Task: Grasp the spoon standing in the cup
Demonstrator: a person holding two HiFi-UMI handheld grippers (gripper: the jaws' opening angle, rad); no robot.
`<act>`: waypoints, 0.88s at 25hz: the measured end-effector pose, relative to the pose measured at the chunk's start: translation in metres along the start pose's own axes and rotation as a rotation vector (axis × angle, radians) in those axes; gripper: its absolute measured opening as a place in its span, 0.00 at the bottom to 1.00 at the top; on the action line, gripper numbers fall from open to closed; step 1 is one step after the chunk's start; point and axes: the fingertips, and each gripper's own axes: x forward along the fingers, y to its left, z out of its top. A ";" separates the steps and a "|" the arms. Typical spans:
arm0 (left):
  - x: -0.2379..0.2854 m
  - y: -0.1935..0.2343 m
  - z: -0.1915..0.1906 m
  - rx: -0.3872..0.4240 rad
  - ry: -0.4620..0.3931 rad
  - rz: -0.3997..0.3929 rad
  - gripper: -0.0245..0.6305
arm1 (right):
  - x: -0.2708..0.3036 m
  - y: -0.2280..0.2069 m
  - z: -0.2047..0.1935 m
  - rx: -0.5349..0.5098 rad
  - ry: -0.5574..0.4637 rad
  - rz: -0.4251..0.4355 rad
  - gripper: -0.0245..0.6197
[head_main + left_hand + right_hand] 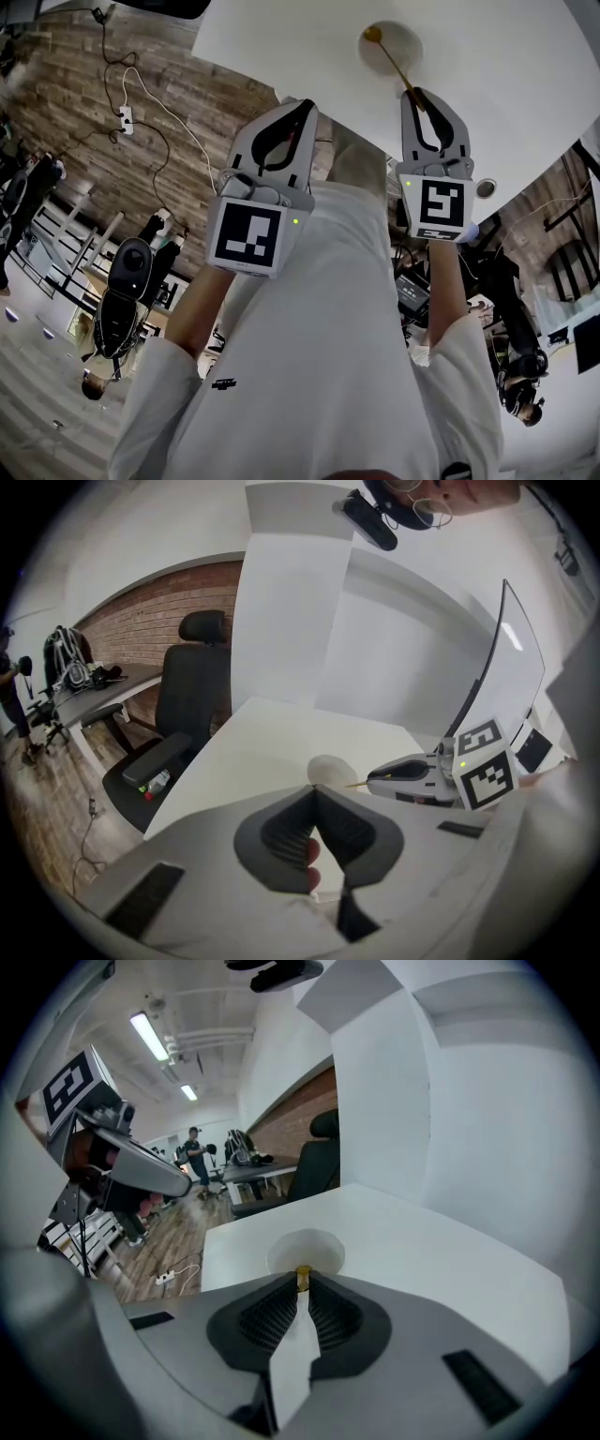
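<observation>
The white table [525,84] held the cup [392,44] with the gold spoon [389,58] leaning in it; our right gripper [413,94] pinched the handle's very tip; our left gripper [302,105] hung back, pressed together on nothing. We judged a deeper bite on the handle wise before lifting.

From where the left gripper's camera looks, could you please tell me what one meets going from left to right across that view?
Black office chair → round white cup → thin gold spoon → right gripper, shut on that spoon's handle. The left gripper's own jaws overlap the cup, so they are left out.
</observation>
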 end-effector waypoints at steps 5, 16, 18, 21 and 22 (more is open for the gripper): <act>-0.007 -0.007 0.009 0.014 -0.024 -0.008 0.03 | -0.012 -0.002 0.009 0.012 -0.022 -0.020 0.10; -0.031 -0.015 0.039 0.073 -0.148 -0.037 0.03 | -0.054 0.010 0.033 0.049 -0.077 -0.075 0.10; -0.038 -0.020 0.042 0.078 -0.171 -0.044 0.03 | -0.066 0.013 0.036 0.053 -0.086 -0.084 0.10; -0.046 -0.021 0.045 0.083 -0.191 -0.049 0.03 | -0.076 0.015 0.042 0.066 -0.107 -0.102 0.10; -0.049 -0.021 0.046 0.084 -0.198 -0.050 0.03 | -0.079 0.015 0.045 0.077 -0.121 -0.110 0.10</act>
